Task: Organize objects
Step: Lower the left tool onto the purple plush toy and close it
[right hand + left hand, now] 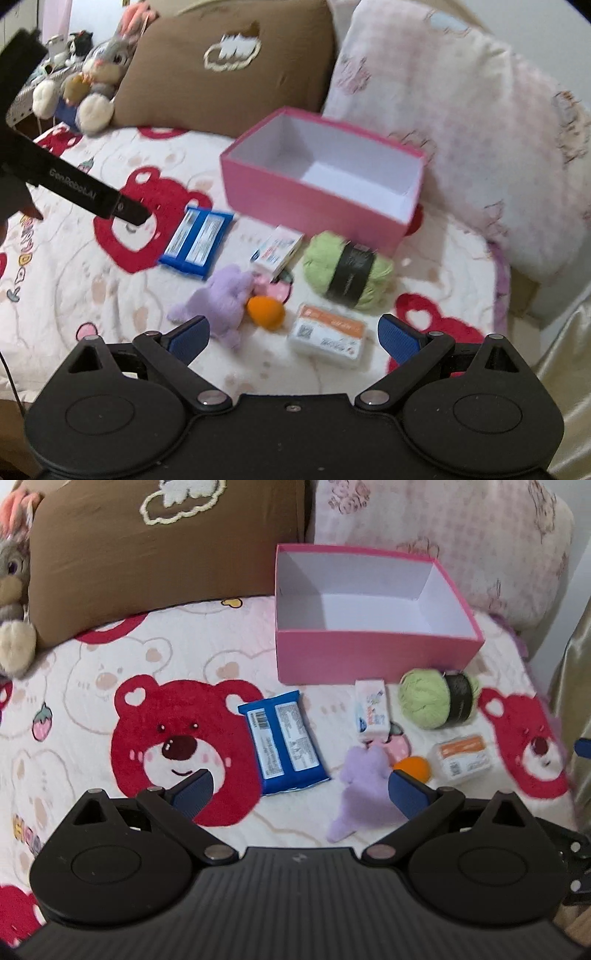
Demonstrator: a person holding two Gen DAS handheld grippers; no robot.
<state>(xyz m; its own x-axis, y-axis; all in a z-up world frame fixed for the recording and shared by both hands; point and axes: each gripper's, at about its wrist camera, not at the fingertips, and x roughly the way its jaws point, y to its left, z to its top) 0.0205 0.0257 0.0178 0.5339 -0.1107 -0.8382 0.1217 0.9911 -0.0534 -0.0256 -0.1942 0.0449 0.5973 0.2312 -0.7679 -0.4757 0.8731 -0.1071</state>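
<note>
An open pink box (369,661) with a white inside stands on the bed; nothing shows in it. In front of it lie a blue snack packet (284,742), a small white tissue pack (373,710), a green yarn ball (428,699) with a black band, an orange-and-white pack (463,758), a purple plush (364,786) and an orange ball (412,768). My left gripper (299,790) hovers open just before the blue packet and the plush. My right gripper (294,338) is open over the orange-and-white pack (327,334), with the plush (221,295) at its left finger.
The bedspread (92,709) is white with red bear prints. A brown pillow (147,561) and a pink floral pillow (461,535) lie behind the box. A grey plush rabbit (103,66) sits at the far left. The left tool's black body (85,190) crosses the right wrist view.
</note>
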